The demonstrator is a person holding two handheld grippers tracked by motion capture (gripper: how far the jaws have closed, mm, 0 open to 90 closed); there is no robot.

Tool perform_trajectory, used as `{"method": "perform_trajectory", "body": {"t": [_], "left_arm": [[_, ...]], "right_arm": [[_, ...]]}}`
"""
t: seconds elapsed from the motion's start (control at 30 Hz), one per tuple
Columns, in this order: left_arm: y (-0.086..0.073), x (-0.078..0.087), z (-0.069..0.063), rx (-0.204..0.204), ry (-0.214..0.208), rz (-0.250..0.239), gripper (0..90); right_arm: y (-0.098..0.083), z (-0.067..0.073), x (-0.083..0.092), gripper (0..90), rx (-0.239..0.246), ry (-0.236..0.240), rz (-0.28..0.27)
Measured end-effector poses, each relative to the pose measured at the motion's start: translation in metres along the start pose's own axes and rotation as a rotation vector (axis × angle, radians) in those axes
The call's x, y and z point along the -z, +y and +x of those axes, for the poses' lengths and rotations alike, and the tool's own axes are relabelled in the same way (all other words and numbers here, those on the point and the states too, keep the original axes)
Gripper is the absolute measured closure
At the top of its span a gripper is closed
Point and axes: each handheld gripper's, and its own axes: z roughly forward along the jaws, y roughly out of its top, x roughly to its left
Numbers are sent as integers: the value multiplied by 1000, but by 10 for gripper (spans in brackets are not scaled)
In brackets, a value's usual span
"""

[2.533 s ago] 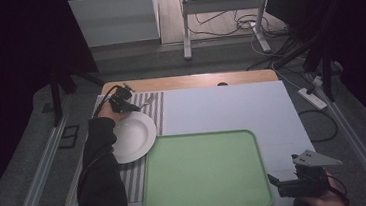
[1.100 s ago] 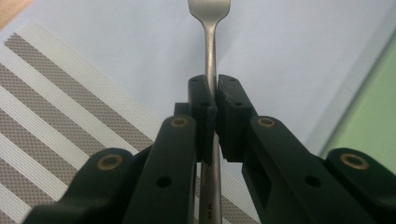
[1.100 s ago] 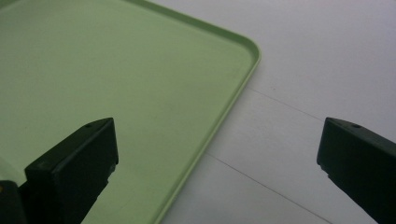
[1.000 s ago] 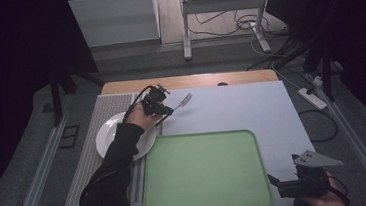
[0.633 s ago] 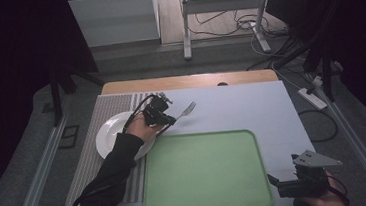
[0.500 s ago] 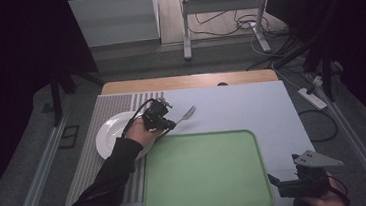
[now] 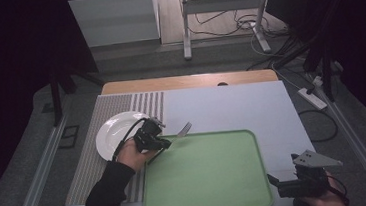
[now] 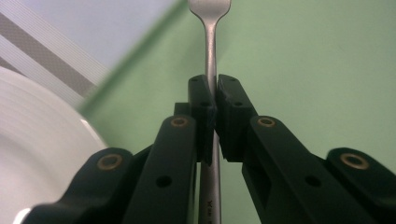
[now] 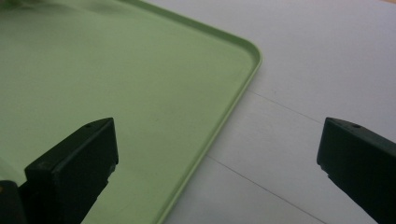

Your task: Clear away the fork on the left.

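My left gripper [image 7: 163, 143] is shut on the handle of a metal fork [image 7: 182, 131], whose tines point away to the upper right over the far left corner of the green tray [image 7: 209, 201]. In the left gripper view the fork [image 8: 210, 42] runs straight up between the pinched jaws of the left gripper [image 8: 214, 100], with green tray [image 8: 317, 70] behind it. A white plate [image 7: 113, 134] lies just left of that hand on the striped mat. My right gripper [image 7: 277, 181] rests at the tray's near right corner; its jaws stand wide apart in the right gripper view [image 9: 217, 154] with nothing between them.
A white sheet [image 7: 231, 104] covers the table beyond and right of the tray, and a striped mat [image 7: 96, 166] lies along the left. The plate's rim [image 8: 42, 140] is close on the left in the left gripper view. The tray's corner [image 9: 250, 51] sits ahead of the right gripper.
The left hand has carried the fork from the far left of the mat, past the plate, toward me and rightward to the tray's far left corner. The right gripper has stayed still.
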Motion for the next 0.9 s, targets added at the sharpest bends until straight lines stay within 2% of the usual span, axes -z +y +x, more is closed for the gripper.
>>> {"method": "perform_trajectory", "body": {"t": [0.13, 0.23, 0.43, 0.57, 0.67, 0.77, 0.83, 0.9], "left_arm": [[-9, 1, -17, -4, 25, 19, 856], [-19, 3, -27, 0, 29, 31, 856], [-41, 7, -44, 54, 27, 15, 856], [-49, 3, -54, 80, 33, 27, 856], [-49, -4, -59, 77, 68, 54, 855], [-51, -12, -59, 87, 60, 77, 854], [-52, -15, -59, 82, 46, 75, 846], [-50, -14, -60, 60, 54, 72, 837]], "right_arm": [[0, 0, 1, 0, -2, -1, -5], [0, 0, 1, 0, 0, 0, -6], [0, 1, 1, 0, 7, 1, -9], [0, 1, 1, 0, 12, -1, -6], [0, 1, 1, 0, 13, 1, -4], [0, 1, 1, 0, 13, 1, -5], [0, 1, 0, 0, 14, 2, -7], [0, 1, 0, 0, 16, 4, -4]]}}
